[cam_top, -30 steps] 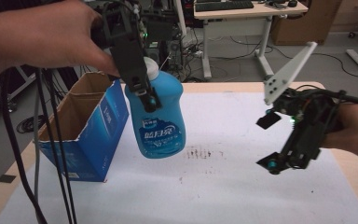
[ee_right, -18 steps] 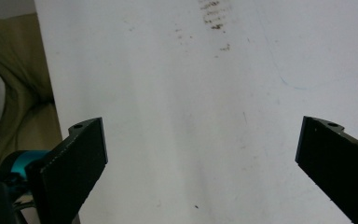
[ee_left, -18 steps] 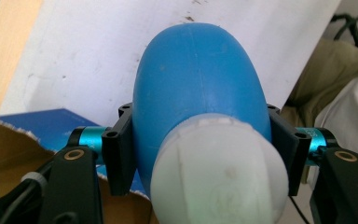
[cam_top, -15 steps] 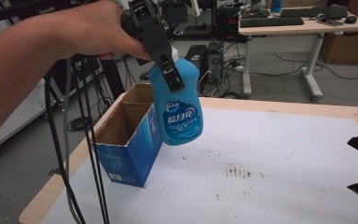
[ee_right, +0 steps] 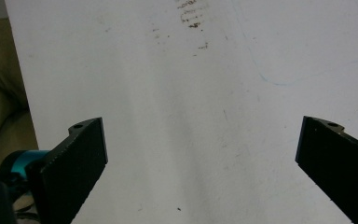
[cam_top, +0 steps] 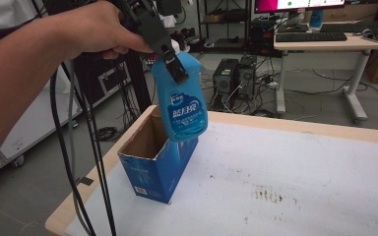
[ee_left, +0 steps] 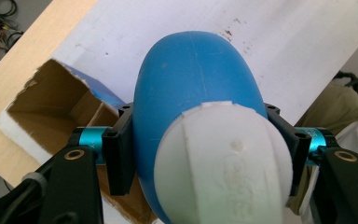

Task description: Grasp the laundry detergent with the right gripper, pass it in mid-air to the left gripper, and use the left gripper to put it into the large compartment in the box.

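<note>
**One bottle lifted, not yet boxed**

Two sets of tongs are at work over one bench [cam_top: 295,167], its white sheet marked by a few dark smudges. Taken as the landmark, an open blue carton [cam_top: 155,162] stands near the bench's left front corner, its top flaps spread and its brown inside bare as far as can be seen.

Above the carton, and slightly to its far right side, a blue detergent bottle [cam_top: 183,105] is held in the air. Its base hangs level with the carton's rim or just over it; whether it has crossed into the opening cannot be told from the high view. In the left gripper view the carton's mouth is seen below and to one side of the bottle, so the two are not judged to be lined up yet.

The bottle is clamped at its shoulder, just under the white cap [ee_left: 223,163], by the left tongs [cam_top: 170,56], one jaw pressed on each side.

Right of the carton and well apart from it, the right tongs [ee_right: 200,158] are spread wide over bare sheet, with nothing between them.

By judgement, the pick-up is done; centring over the opening, lowering and release are left.
</note>
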The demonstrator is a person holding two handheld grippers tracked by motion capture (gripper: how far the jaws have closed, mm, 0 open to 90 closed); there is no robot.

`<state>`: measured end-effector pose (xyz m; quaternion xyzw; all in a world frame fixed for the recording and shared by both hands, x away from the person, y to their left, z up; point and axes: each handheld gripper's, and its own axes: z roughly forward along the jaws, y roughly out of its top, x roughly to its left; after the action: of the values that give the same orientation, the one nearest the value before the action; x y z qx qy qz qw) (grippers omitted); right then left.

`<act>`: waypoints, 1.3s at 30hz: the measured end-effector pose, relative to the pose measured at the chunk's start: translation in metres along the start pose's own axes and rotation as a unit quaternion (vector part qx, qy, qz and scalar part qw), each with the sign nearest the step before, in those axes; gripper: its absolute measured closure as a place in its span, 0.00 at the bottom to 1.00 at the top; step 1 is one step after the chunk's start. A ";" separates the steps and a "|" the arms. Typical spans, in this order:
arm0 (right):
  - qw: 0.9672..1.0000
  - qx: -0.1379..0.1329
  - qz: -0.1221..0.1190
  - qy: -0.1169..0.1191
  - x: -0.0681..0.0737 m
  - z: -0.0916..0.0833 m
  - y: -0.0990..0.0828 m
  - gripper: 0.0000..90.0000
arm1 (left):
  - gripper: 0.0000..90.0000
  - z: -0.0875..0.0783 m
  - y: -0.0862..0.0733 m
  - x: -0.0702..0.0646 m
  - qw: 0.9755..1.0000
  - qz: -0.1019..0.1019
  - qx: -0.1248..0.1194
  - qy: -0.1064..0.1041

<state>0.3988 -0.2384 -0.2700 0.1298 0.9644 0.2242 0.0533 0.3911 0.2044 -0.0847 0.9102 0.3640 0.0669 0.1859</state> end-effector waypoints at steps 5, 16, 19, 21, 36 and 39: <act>1.000 0.003 -0.002 0.002 0.000 0.001 0.000 0.01 | 0.41 -0.011 -0.013 0.010 1.000 -0.020 -0.005 0.015; 1.000 0.010 0.008 0.009 -0.005 0.001 -0.006 0.01 | 0.41 -0.018 -0.037 0.031 0.997 -0.050 0.014 0.049; 1.000 0.011 0.014 0.014 -0.007 0.000 -0.007 0.01 | 0.41 -0.017 -0.046 0.039 0.997 -0.057 0.016 0.053; 1.000 0.011 0.013 0.014 -0.008 0.001 -0.008 0.01 | 0.41 -0.015 -0.049 0.042 0.997 -0.056 0.017 0.051; 1.000 0.015 0.024 0.012 -0.011 0.005 -0.009 0.01 | 0.41 0.041 -0.070 0.055 0.997 -0.031 0.048 0.042; 0.999 0.017 0.025 0.012 -0.011 0.006 -0.010 0.01 | 0.41 0.059 -0.076 0.057 0.998 -0.019 0.054 0.038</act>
<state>0.4080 -0.2470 -0.2794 0.1516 0.9651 0.2107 0.0339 0.3996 0.2771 -0.1688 0.9086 0.3913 0.0779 0.1233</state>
